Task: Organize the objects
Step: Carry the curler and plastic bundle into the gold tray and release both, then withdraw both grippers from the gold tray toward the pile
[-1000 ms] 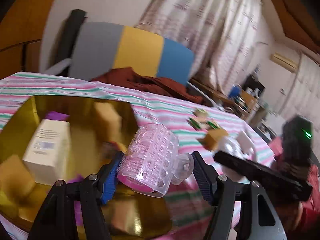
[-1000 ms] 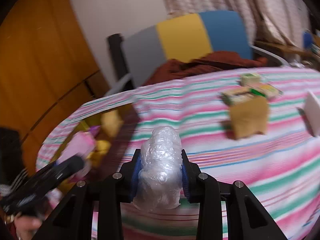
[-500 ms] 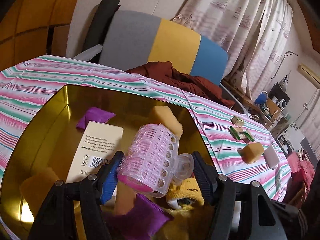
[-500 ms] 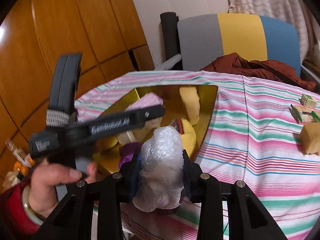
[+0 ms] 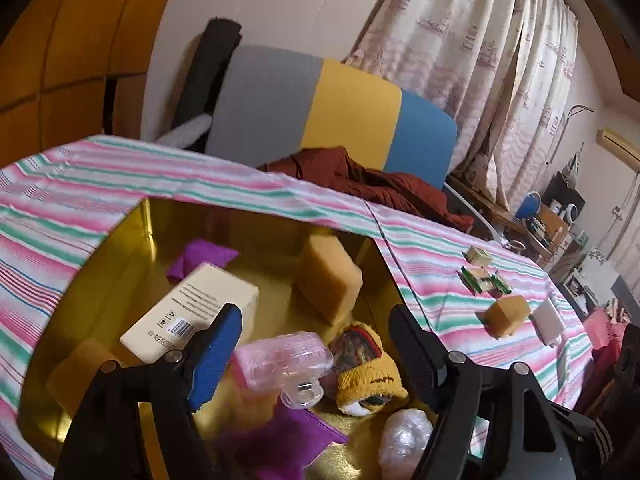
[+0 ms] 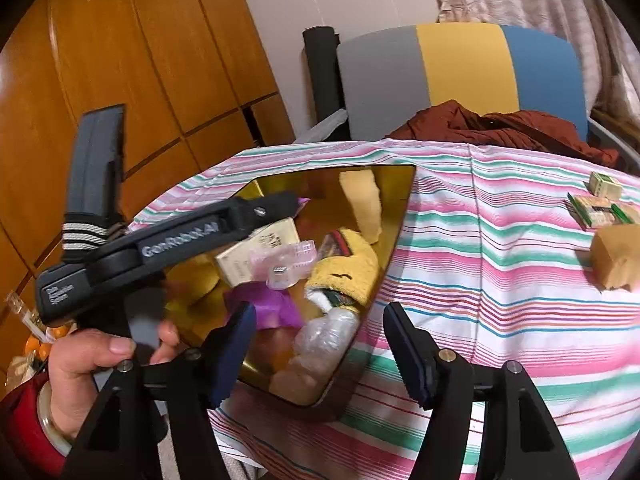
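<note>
**Both hand-held grippers opening over gold tray, items lying in it**

Gold tray (image 5: 120, 248): shiny metallic, rectangular with rounded corners, sits on surface covered by striped cloth (image 6: 500, 264), pink/green/white, slightly wrinkled.

In tray: pink translucent plastic hair roller (image 5: 282, 358), ribbed cylinder with clear clip end, blurred; crumpled clear plastic wrap ball (image 5: 404, 438) at near edge; knitted yellow sock (image 5: 370, 372) with dark stitching; tan porous sponge block (image 5: 328, 282); cream carton box (image 5: 192, 312) with barcode and small print, too small to read; purple fabric pouch (image 5: 200, 258) at back, another purple piece (image 5: 280, 440) in front.

On cloth outside tray, well apart from it: second sponge block (image 5: 506, 316), small green-striped packets (image 5: 486, 280), white flat piece (image 5: 548, 322).

Left hand-held gripper (image 5: 316, 344): black body, blue ribbed pad, jaws wide and opening, roller below between them, pads not touching it. From the right wrist view its side reads "GenRobot.AI", hand (image 6: 96, 364) with red sleeve on the handle.

Right hand-held gripper (image 6: 318, 346): jaws opening, about mid-wide, nothing gripped; wrap ball lies in the tray just ahead, clear of pads.

Behind: chair back (image 6: 460, 68) grey/yellow/blue, rust-brown cloth draped on it.
</note>
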Available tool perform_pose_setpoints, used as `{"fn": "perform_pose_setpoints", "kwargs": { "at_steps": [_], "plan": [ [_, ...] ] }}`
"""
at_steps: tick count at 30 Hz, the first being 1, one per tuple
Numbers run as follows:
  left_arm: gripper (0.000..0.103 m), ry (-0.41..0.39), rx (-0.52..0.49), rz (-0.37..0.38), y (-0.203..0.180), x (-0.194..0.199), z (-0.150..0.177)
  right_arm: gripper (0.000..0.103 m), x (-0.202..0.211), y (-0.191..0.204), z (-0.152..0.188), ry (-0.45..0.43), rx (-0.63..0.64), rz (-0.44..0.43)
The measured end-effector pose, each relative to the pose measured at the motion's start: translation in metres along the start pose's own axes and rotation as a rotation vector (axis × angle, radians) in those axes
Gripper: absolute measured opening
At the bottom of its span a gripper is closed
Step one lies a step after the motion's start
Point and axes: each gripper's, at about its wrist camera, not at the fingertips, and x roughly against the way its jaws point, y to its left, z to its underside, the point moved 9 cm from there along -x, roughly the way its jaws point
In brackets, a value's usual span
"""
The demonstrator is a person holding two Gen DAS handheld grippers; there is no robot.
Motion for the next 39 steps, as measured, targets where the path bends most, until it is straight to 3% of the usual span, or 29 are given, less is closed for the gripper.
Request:
{"fn": "perform_pose_setpoints", "kwargs": {
  "at_steps": [5,14,27,39],
  "plan": [
    [0.078,-0.077,0.044,-0.057,0.011,0.019,-0.009,0.07,0.006,-0.008,-0.002,-0.018,-0.014,0.014],
    [0.078,-0.056,0.077,-0.056,0.007,0.022,0.001,0.074,0.013,-0.03,-0.007,-0.037,-0.069,0.04],
    [0.078,-0.005,-0.059,0.039,-0.058,0.018,0.02,0.076,0.029,-0.082,-0.013,-0.055,-0.126,0.14],
    [0.078,0.072,-0.213,0.174,-0.138,0.013,0.045,0.078,0.072,-0.189,0.006,-0.057,-0.22,0.346]
  ]
}}
